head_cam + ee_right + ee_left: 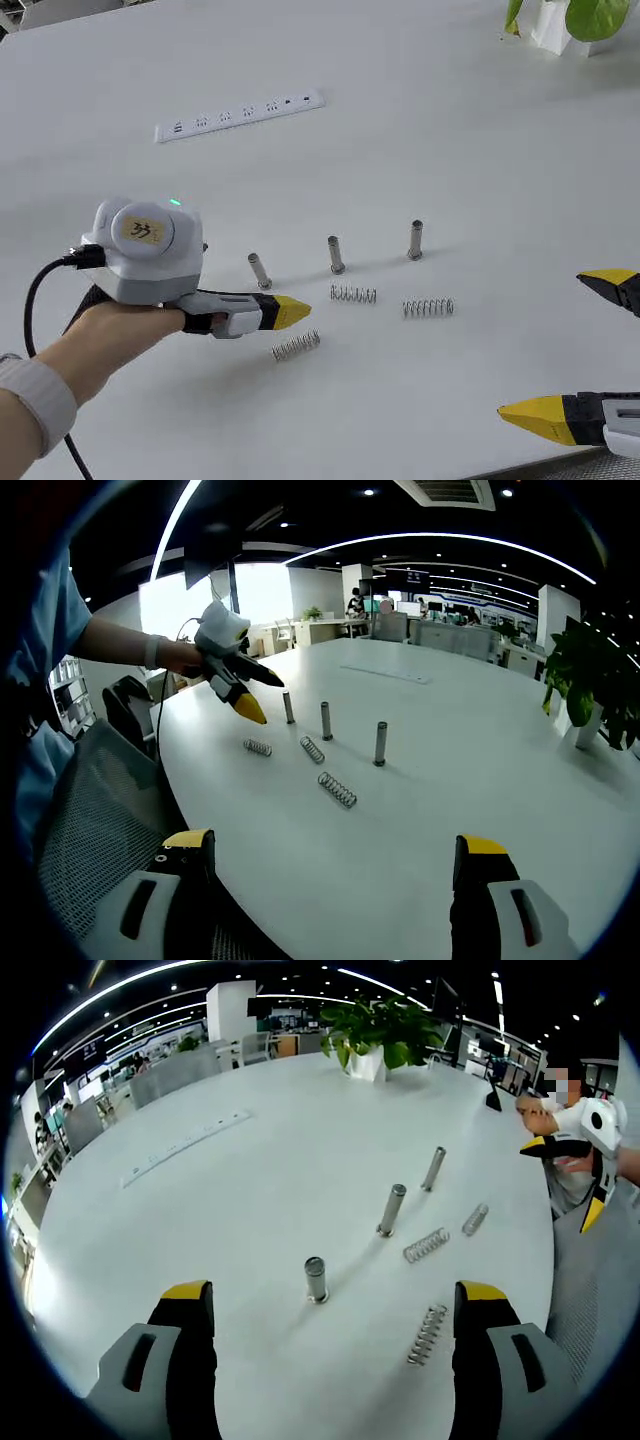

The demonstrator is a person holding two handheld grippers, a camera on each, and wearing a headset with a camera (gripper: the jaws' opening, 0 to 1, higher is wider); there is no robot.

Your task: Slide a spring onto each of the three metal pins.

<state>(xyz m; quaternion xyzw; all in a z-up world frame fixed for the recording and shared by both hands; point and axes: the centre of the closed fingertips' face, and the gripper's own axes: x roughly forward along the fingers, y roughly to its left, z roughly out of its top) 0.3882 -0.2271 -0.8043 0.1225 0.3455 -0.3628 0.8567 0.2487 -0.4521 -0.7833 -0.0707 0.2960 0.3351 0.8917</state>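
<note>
Pins: three metal pins stand upright on the white table (480, 150), long axis vertical. In the head view the left pin (259, 271), middle pin (335, 254) and right pin (415, 240) form a row running left to right and slightly away. All three are bare.
Springs: three lie flat on the person's side of the row, apart from the pins. The middle spring (353, 294) and right spring (428, 307) run nearly parallel to the row. The near spring (296, 346) is slanted, its right end farther away.
Left gripper (288, 312): held in a hand (120, 335) and pointing right. Its yellow tip lies between the left pin and the near spring. Whether it touches the table cannot be told.
Left jaws: the head view takes them side-on, so the gap is unreadable there. The left gripper view shows them wide apart and holding nothing, with the left pin standing ahead between them.
Right gripper (545, 345): at the head view's right edge, tips pointing left, well apart from the springs. Its jaws are spread wide and hold nothing.
Left gripper view: the row of pins recedes from the camera, with a plant (380, 1030) at the far table edge.
Right gripper view: a mesh chair (100, 810) stands at the table's edge.
Power strip (240, 114): lies well beyond the pins.
</note>
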